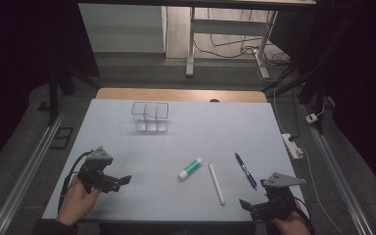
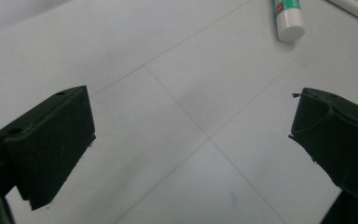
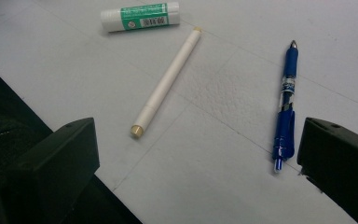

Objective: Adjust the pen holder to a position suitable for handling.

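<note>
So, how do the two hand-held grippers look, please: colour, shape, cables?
Both the left gripper and the right gripper are black, each with two blocky flat-faced jaws and a grey three-cornered plate on top. A black cable trails from the left one. The left arm wears a dark sleeve.

In the left gripper view, far ahead of the right-hand jaw, the glue stick is cut by the top edge, only its white cap end showing; the white stick beside it shows 1 corner sliver; label print on the blue pen is too small to read.
</note>
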A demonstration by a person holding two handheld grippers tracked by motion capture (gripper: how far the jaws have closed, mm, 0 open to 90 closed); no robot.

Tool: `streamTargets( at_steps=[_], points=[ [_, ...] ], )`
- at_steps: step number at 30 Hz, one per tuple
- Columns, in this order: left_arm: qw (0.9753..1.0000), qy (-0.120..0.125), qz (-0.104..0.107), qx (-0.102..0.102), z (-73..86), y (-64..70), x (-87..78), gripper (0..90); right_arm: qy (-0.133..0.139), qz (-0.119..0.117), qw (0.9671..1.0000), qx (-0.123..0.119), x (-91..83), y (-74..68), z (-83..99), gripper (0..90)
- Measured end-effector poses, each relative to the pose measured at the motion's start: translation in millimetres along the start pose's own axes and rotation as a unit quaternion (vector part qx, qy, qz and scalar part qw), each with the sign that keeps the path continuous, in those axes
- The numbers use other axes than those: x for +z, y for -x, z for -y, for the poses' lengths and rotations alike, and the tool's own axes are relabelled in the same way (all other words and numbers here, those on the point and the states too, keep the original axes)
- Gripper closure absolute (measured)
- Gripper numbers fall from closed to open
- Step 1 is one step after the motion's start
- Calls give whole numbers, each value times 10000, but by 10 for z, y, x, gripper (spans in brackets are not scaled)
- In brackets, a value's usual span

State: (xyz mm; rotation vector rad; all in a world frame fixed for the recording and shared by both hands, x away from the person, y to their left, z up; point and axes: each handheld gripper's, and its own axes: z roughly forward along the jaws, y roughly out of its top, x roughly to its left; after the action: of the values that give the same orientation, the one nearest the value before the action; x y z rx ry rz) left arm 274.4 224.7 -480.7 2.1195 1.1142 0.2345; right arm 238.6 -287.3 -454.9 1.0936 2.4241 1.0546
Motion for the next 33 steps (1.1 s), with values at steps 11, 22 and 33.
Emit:
streamTargets(
  at_steps=[11,22,33],
  points=[
    [9999,34,-155,-7,-262,-169,235,0,-13,-2,10000,-19,3,-3,0,0],
    [9998,-61,-170,90,-474,-317,453,0,-28,-13,10000,-40,8,-4,0,0],
    [9980,-217,-462,362,-682,-477,739,0,-65,-4,9999,-76,11,-8,-2,0]
  ],
)
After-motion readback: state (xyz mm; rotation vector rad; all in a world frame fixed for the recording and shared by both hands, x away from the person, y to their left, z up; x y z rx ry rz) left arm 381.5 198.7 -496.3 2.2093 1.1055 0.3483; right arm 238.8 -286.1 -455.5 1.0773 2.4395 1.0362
